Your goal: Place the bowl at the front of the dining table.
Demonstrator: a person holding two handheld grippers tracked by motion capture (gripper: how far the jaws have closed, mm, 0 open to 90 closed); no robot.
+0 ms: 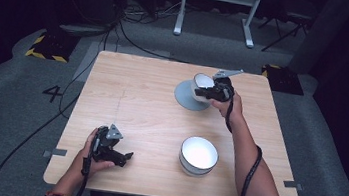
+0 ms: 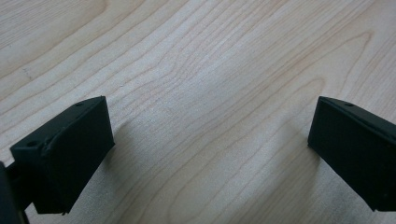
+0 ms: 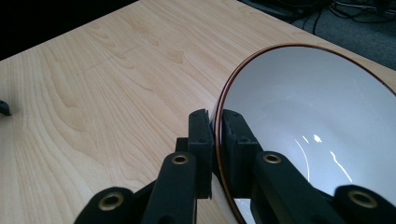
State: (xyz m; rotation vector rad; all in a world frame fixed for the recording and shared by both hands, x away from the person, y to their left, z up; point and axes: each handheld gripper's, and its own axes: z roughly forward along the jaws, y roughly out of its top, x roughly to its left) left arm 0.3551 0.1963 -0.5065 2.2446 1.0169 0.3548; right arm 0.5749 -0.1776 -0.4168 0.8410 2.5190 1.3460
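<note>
Pale wooden counter [image 1: 151, 105] carries the work: right claw [image 3: 215, 135] pinches a white bowl's [image 3: 308, 135] rim, tilting it above the grey plate [image 1: 186, 95] (likely for setting down), while left claw [image 1: 122, 156] rests wide, empty

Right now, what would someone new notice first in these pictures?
The right gripper is shut on the rim of a white bowl, holding it over a grey plate at the table's far side. A second white bowl sits near the front edge. The left gripper rests open on bare wood.

White brown-rimmed bowl [image 3: 317, 121], tilted, above grey plate [image 1: 186, 95], rim clamped.
</note>
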